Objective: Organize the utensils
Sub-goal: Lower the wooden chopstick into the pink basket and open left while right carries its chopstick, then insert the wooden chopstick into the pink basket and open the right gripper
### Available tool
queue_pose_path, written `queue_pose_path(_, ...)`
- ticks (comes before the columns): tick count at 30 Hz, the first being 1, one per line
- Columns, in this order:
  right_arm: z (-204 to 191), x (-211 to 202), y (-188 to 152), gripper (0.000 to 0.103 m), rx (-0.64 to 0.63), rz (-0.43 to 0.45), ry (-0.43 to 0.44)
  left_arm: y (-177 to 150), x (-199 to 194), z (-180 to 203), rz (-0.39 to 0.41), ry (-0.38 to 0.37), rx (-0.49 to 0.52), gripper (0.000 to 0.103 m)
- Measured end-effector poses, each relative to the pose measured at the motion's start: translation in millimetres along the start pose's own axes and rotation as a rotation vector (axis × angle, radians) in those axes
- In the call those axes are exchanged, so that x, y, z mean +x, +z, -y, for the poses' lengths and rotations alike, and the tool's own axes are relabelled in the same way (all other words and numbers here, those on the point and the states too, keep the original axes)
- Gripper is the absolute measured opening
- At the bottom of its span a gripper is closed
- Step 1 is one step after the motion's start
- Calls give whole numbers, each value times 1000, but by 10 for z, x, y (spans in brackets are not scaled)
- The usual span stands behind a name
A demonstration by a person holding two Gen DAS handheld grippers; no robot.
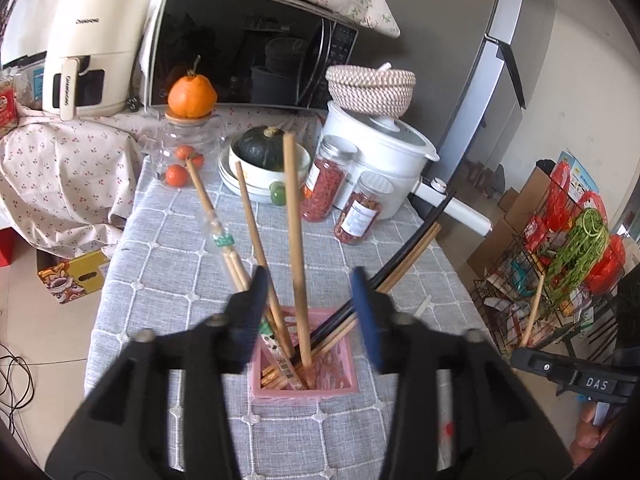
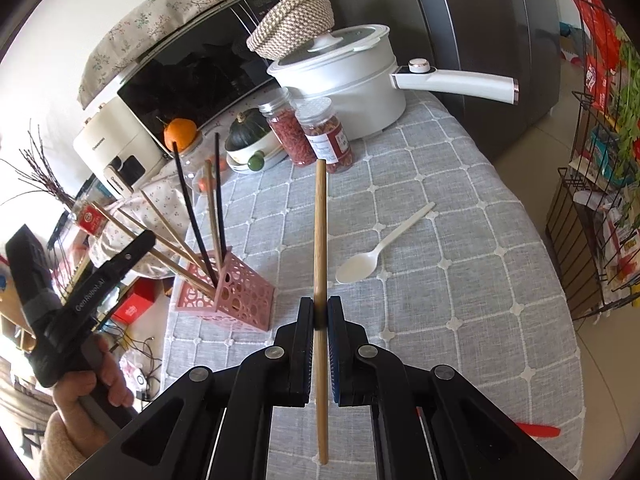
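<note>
We see pink holder (image 1: 306,364) lower centre already stocked with chopsticks; left gripper (image 1: 316,312) wide, empty above it. Right gripper (image 2: 320,316) clamps wooden chopstick (image 2: 321,240); white spoon (image 2: 374,254) right of centre awaits.

A home kitchen is showing itself here: a microwave (image 1: 252,46) and a cream air fryer (image 1: 90,46) are standing at the back under flowered cloth, a tall grey fridge (image 1: 496,40) is rising beside them, and a white electric pot (image 2: 340,80) is sitting on the surface (image 2: 460,240), which is wearing a grey checked cloth. Jars of dried goods (image 1: 324,184), a squash in a bowl (image 1: 262,152) and a wire rack of groceries (image 1: 560,264) are crowding around.
</note>
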State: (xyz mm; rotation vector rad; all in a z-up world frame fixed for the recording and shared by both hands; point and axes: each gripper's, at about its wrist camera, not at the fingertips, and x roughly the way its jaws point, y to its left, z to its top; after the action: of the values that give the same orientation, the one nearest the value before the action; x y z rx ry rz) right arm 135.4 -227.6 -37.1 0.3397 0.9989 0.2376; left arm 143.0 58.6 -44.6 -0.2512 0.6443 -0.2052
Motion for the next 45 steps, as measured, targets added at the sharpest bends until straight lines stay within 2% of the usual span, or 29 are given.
queue_pose_path(6, -90, -161, 51, 7, -4, 66, 51, 49, -218, -8, 38, 46, 8, 75)
queue_pose_path(11, -216, -265, 104, 7, 3, 131, 100, 9, -373, -92, 10, 79, 13, 82)
queue_pose_path(20, -525, -275, 217, 7, 28, 262, 168, -174, -509, -363, -111, 106, 15, 83)
queue_pose_path(26, -771, -195, 286, 7, 45, 398, 186, -235, -586, -550, -154, 116, 6, 83)
queue_pose_path(35, -1142, -100, 308, 7, 3, 608, 113, -305, -618, -734, -200, 101, -20, 83)
queue_pose_path(41, -1309, 104, 287, 7, -37, 626, 83, -323, -610, -777, -216, 99, -17, 83)
queue_pose_path(45, -1339, 272, 275, 7, -34, 603, 84, -330, -603, -779, -221, 98, -16, 83)
